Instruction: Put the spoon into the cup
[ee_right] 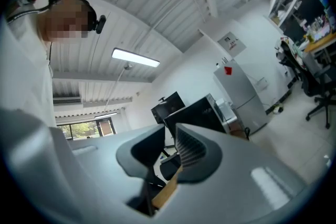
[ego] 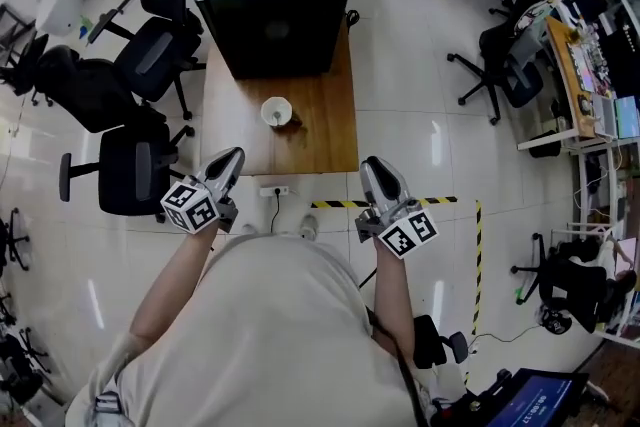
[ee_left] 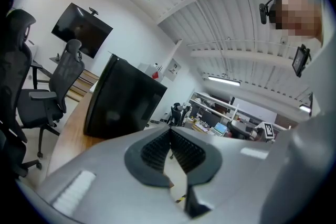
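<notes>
While a person stands at the near end of a wooden table (ego: 322, 130), seen from above, both handheld grippers hang close to the body, short of the table's edge. The left gripper (ego: 233, 158) has its jaws pressed together with nothing between them. The right gripper (ego: 371, 165) is likewise closed and empty. A white cup (ego: 277, 111) stands upright near the table's middle, just in front of a large black box (ego: 275, 0). No spoon lies loose on the wood, and the cup is too small here to show whether the spoon sits inside it. The task looks likely finished. Doing this step well means holding both grippers clear of the table so nothing nudges the cup.
</notes>
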`<state>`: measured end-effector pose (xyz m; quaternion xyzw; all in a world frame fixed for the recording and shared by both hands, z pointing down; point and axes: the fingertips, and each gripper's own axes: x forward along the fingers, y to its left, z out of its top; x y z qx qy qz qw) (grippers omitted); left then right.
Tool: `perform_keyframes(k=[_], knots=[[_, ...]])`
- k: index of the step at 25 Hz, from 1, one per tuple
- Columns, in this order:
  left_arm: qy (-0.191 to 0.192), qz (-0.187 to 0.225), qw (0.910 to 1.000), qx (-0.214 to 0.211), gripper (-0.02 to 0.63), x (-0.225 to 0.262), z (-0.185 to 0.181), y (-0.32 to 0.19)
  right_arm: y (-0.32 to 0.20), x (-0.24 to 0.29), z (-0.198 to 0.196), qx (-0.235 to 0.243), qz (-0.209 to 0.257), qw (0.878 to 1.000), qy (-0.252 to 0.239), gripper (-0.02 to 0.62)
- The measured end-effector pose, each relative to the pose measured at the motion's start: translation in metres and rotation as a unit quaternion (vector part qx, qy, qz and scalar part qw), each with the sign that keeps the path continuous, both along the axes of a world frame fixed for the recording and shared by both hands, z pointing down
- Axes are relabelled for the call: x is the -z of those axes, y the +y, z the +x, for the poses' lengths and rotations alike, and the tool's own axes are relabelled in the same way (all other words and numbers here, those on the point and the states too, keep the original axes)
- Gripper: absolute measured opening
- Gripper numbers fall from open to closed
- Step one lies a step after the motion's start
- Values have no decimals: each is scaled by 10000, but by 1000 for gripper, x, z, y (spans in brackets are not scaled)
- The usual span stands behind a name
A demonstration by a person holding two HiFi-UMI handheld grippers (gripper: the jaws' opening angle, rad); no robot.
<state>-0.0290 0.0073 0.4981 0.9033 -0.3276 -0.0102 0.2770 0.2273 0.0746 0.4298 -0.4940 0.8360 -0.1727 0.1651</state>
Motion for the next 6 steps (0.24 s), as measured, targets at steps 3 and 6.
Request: perform_keyframes(k=[3, 6], knots=[[21, 22, 9999, 170, 0, 6, -12, 0, -12, -5, -10, 203, -48, 9998, -13, 55], [-5, 66, 9984, 556, 0, 17, -34, 2, -31, -4, -23, 523, -13, 9985, -136, 54]])
